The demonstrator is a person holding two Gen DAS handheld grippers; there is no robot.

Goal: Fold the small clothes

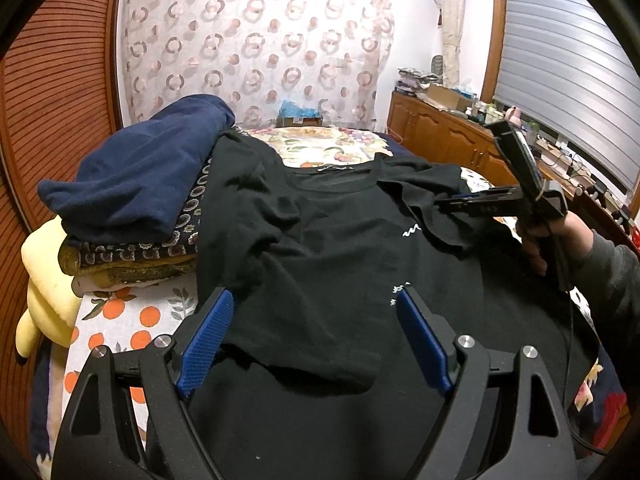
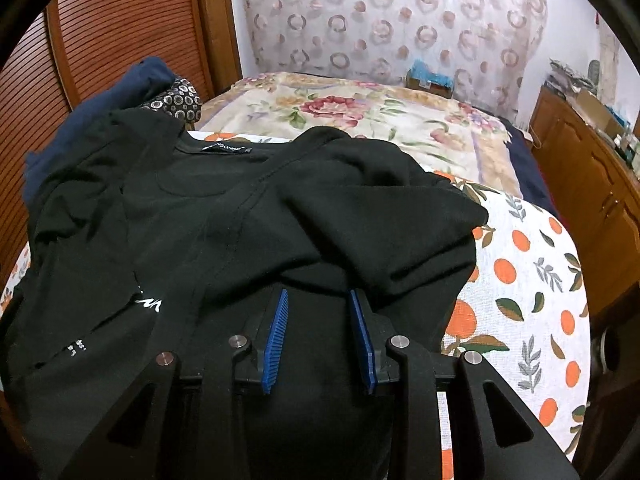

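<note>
A black T-shirt [image 1: 328,240] with small white print lies spread on the bed, collar toward the far side, both sleeves folded in over the body. It also fills the right wrist view [image 2: 240,220]. My left gripper [image 1: 316,300] is open and empty, hovering over the shirt's lower left part. My right gripper [image 2: 318,296] is open and empty just above the folded right sleeve [image 2: 380,208]. In the left wrist view the right gripper [image 1: 452,202] shows at the shirt's right shoulder, held by a hand [image 1: 560,236].
A stack of folded clothes, navy on top [image 1: 140,176], sits left of the shirt. The orange-print sheet [image 2: 532,280] covers the bed, a floral blanket [image 2: 360,116] lies beyond. A wooden cabinet [image 1: 444,132] stands right, a slatted wooden door [image 1: 52,100] left.
</note>
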